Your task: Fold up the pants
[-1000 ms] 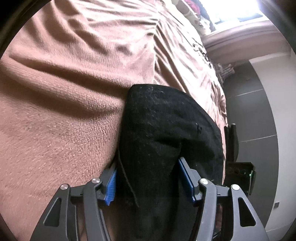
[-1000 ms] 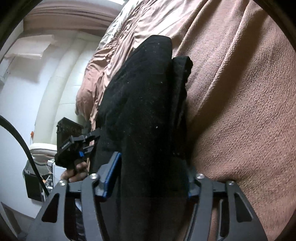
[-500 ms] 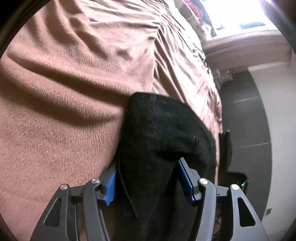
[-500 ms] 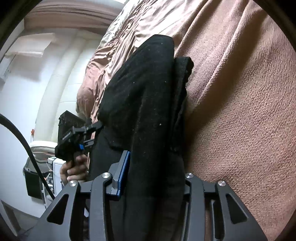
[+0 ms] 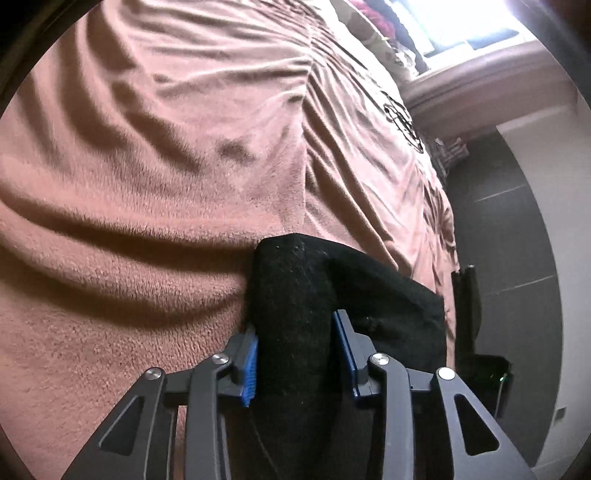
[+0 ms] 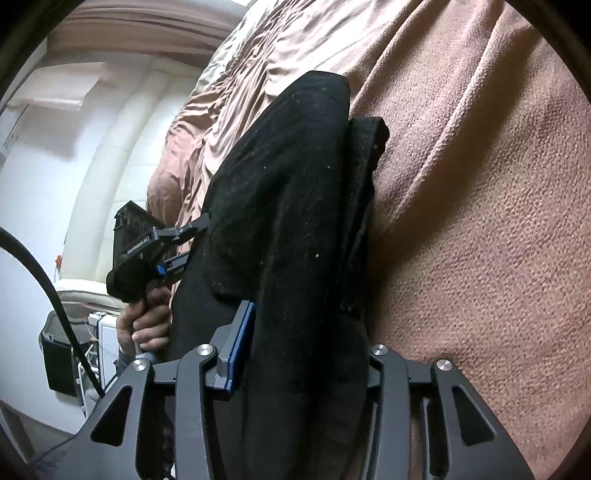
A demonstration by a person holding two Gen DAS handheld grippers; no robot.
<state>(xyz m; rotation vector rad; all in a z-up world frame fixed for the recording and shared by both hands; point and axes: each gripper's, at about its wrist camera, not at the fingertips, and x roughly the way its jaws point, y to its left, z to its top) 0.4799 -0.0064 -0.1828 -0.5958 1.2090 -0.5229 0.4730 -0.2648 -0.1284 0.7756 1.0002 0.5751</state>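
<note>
My left gripper (image 5: 295,347) has just been closing, and now its blue pads (image 5: 250,363) squeeze a thick fold of the black pants (image 5: 295,295). My right gripper (image 6: 303,350) is clamped on another fold of the same pants (image 6: 288,192) — its jaws drew in a little earlier and now sit steady, with the cloth bunched between them. The pants lie on the pink blanket (image 5: 147,184), near its edge.

The left view shows the far side of the bed, a bright window (image 5: 476,22) and the dark floor (image 5: 517,236) on the right. It does not show my hand.

The right view does — I can see my left hand (image 6: 147,321) holding the other gripper's handle, with its fingers reaching into the black cloth. It also shows a white wall (image 6: 33,184) and a black cable (image 6: 55,295) on the left.
</note>
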